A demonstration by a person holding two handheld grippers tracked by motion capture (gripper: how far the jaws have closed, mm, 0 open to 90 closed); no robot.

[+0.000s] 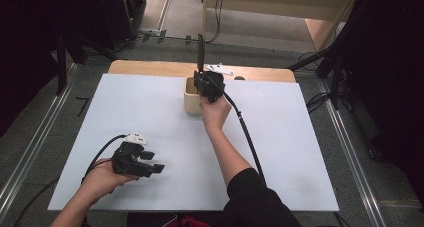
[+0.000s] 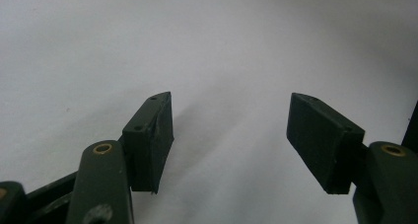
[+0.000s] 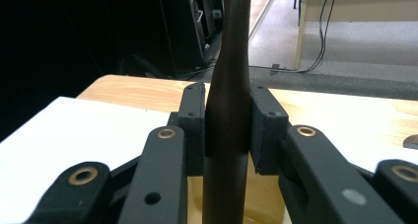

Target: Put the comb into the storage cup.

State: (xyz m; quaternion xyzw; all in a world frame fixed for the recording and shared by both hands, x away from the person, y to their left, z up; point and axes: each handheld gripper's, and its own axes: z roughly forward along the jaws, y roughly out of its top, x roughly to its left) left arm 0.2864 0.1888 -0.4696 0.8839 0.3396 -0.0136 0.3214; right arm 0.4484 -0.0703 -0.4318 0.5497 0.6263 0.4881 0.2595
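The right claw [image 3: 227, 130] is closed on a dark, slender utensil handle [image 3: 227, 86] that stands upright in a pale holder [image 1: 190, 98], a squarish open-topped box sitting toward the far edge of the white table [image 1: 150, 102]. In the right gripper view the two pads pinch the handle just below the spot where it narrows into a thin neck; the thicker lower part runs down into the holder's mouth.

The handle looks rigid, smooth and matte, probably plastic or dark wood, and judging by its slimness it should be light. Its rounded section could let it twist or slide between flat pads, so the broad part below the taper is the sound place to grip, with the shoulder giving a stop against slipping. What sits at its lower end is hidden inside the holder, so I cannot tell what kind of utensil it is. The holder looks light too, perhaps wood or ceramic, and may tip if the handle is dragged sideways rather than drawn straight up.

The left claw [image 2: 231, 135] hangs wide and empty, well nearer the person than the holder, just above bare table surface.
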